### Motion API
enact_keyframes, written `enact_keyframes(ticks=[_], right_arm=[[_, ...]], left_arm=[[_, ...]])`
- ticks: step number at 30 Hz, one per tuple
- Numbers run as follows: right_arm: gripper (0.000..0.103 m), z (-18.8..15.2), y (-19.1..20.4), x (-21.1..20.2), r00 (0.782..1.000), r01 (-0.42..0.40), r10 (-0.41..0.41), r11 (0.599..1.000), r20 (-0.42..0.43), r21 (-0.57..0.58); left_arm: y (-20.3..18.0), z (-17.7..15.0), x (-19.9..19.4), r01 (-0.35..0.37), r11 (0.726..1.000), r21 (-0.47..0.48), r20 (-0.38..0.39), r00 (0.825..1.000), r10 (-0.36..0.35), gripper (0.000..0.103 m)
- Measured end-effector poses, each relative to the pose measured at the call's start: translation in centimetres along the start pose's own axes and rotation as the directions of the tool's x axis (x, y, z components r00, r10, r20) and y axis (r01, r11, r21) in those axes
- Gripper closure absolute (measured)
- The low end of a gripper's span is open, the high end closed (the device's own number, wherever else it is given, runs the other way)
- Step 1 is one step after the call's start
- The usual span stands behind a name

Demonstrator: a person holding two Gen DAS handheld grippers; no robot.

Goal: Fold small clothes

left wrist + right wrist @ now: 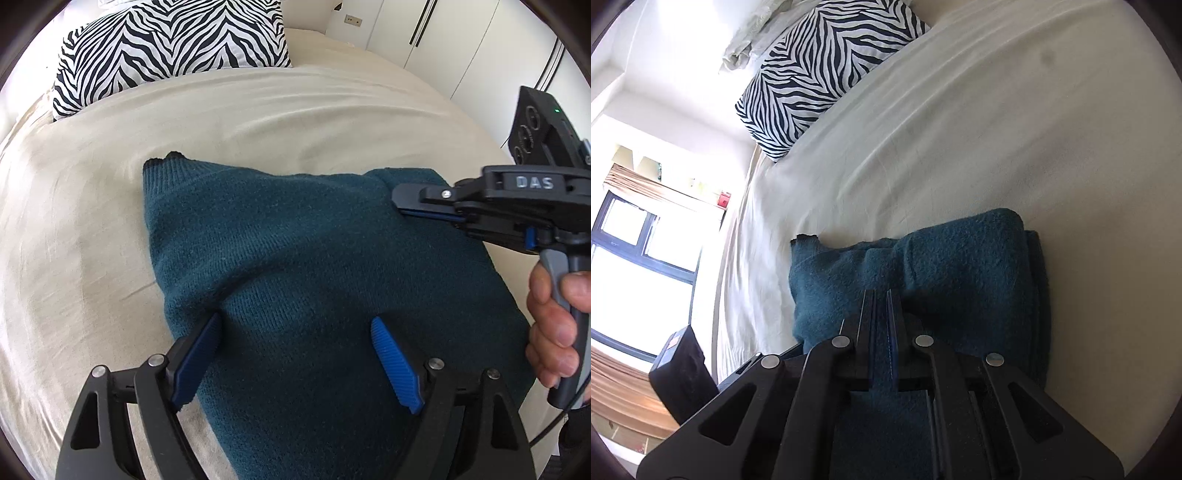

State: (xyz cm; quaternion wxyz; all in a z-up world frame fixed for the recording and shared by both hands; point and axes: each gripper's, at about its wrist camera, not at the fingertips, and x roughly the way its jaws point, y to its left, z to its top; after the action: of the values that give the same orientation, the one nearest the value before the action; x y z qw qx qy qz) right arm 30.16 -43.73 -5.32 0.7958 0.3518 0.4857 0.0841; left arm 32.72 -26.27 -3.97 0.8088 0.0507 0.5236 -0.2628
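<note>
A teal knit sweater (295, 258) lies folded into a thick rectangle on the cream bed sheet (92, 240). My left gripper (295, 319) hovers over its near part, blue pads spread wide with nothing pinched between them. My right gripper (397, 197) comes in from the right, held by a person's hand (554, 314), its jaws shut and its tip low over the sweater's far right corner. In the right wrist view the shut right gripper (882, 293) points at a bunched fold of the sweater (960, 266); I cannot tell whether any fabric is caught.
A zebra-print pillow (166, 44) lies at the head of the bed, also seen as the pillow (827, 74) in the right wrist view. White wardrobe doors (443, 37) stand behind the bed. A window (639, 258) is on the left. Bare sheet (960, 129) surrounds the sweater.
</note>
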Motion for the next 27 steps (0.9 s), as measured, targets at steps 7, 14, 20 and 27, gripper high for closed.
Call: enact_keyframes(ticks=[7,14,20,27], right_arm=[[0.103,0.2,-3.2,1.5,0.999,-0.033,0.031,0.998,0.043,0.045],[0.097,-5.1,0.2,-5.5,0.987,-0.126,0.125,0.992,0.102,-0.003],[0.099,-11.2,-2.0,-4.3,0.995,-0.101,0.101,0.994,-0.002,-0.028],[0.097,-13.5,-2.4,-7.8,0.978,-0.193,0.192,0.981,0.086,0.002]], left_arm=[[-0.1,0.1,0.0,0.014,1.000,0.000,0.011,1.000,-0.014,0.016],[-0.1,-1.1,-4.4,0.026,0.999,-0.033,0.048,0.999,-0.024,0.029],[-3.1,-5.2,-6.8,-0.040,0.999,0.008,0.050,0.998,0.040,0.035],[-1.6,-5.5,-6.6,-0.022,0.999,-0.045,0.017,1.000,0.023,0.032]])
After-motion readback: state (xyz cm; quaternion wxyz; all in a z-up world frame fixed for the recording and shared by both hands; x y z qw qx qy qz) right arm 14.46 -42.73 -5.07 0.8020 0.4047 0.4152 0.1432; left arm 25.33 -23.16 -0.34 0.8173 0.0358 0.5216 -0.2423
